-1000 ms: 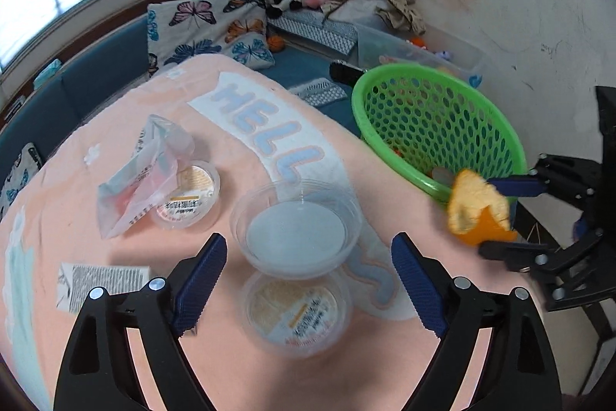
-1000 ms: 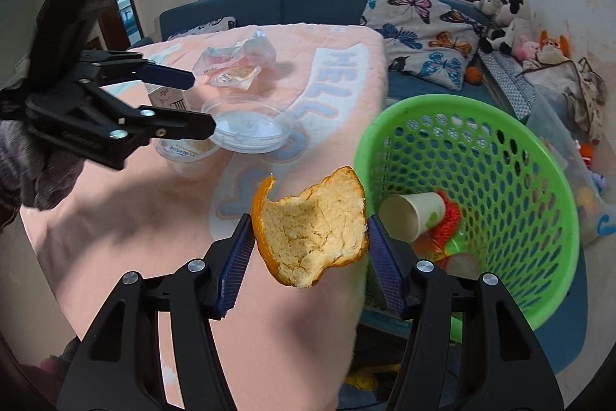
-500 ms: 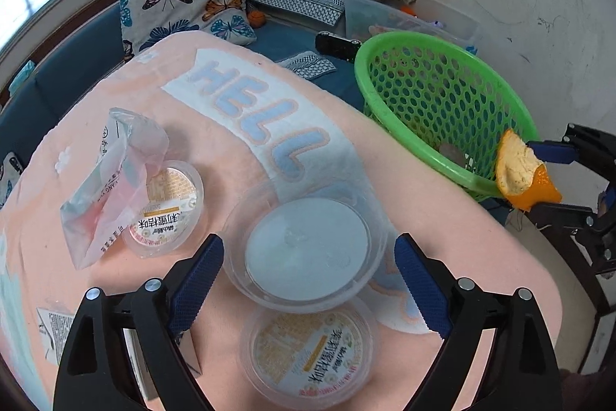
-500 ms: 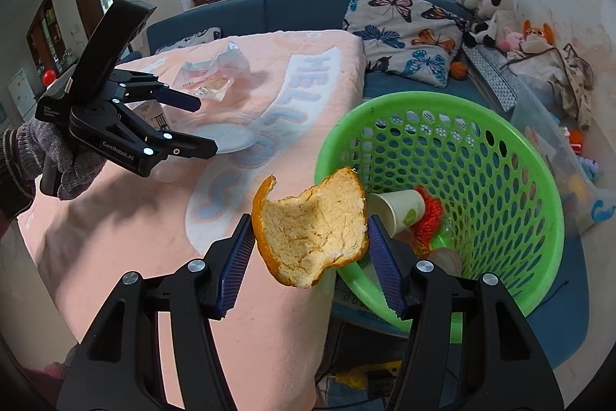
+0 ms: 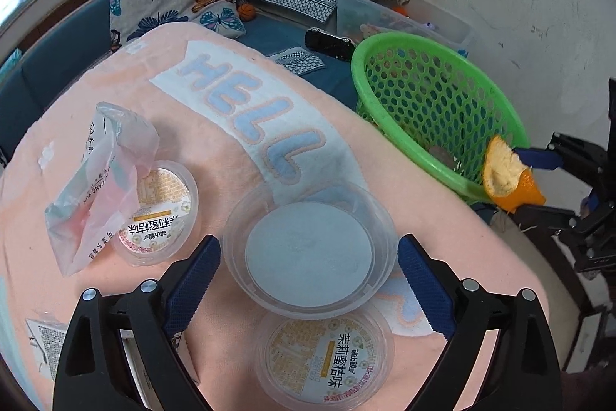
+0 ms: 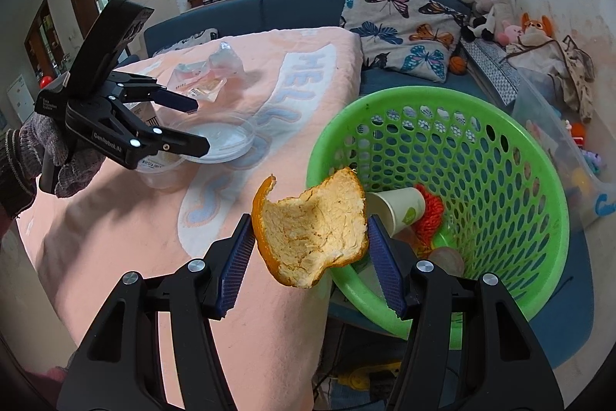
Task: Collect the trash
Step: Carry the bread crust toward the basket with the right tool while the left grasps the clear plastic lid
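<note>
On table: 3 tubs (image 5: 308,253) | left gripper (image 5: 308,280) open | right gripper (image 6: 311,249) grips peel (image 6: 312,232)

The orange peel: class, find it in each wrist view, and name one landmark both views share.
Left wrist view: the orange peel is at the right edge, held in the right tongs, beside the near rim of the green basket.
Right wrist view: the peel is at centre, clamped between the tongs, at the basket's left rim.
Shared landmark: the green basket.
</note>
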Tool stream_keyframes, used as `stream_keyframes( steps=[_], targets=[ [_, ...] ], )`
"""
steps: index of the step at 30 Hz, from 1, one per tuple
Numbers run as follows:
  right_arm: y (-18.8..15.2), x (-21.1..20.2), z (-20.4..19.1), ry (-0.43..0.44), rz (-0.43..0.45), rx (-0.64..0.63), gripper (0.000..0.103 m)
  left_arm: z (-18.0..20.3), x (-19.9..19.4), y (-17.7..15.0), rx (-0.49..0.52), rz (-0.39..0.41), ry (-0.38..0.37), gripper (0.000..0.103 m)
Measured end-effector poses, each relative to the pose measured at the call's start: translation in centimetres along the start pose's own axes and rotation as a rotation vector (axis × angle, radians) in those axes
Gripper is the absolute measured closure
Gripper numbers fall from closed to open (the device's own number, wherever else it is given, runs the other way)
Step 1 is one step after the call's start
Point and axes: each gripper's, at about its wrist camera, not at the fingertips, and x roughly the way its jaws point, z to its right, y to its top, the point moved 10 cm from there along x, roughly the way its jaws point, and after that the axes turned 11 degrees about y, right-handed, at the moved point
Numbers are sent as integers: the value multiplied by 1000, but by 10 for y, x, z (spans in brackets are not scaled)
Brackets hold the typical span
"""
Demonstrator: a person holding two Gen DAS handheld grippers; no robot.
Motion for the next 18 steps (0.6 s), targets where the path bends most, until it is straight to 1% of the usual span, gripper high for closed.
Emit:
stream_keyframes(
  steps=[2, 4, 9, 15, 18],
  targets=[
    [0, 1, 1, 0, 1, 5, 44, -1, 1, 0, -16, -7, -16, 12],
    [0, 2, 2, 3, 1, 9, 44, -4, 4, 0, -27, -11, -12, 11],
    [-1, 4, 3, 5, -2, 12, 44, -6, 9, -1, -55, -26, -33, 11],
    [-1, 7, 5, 7, -5, 17, 44, -1, 9, -1, -46, -20, -53, 11],
    [-2, 8, 7, 4, -6, 19, 44, 1, 9, -2, -33, -19, -46, 11]
  ],
)
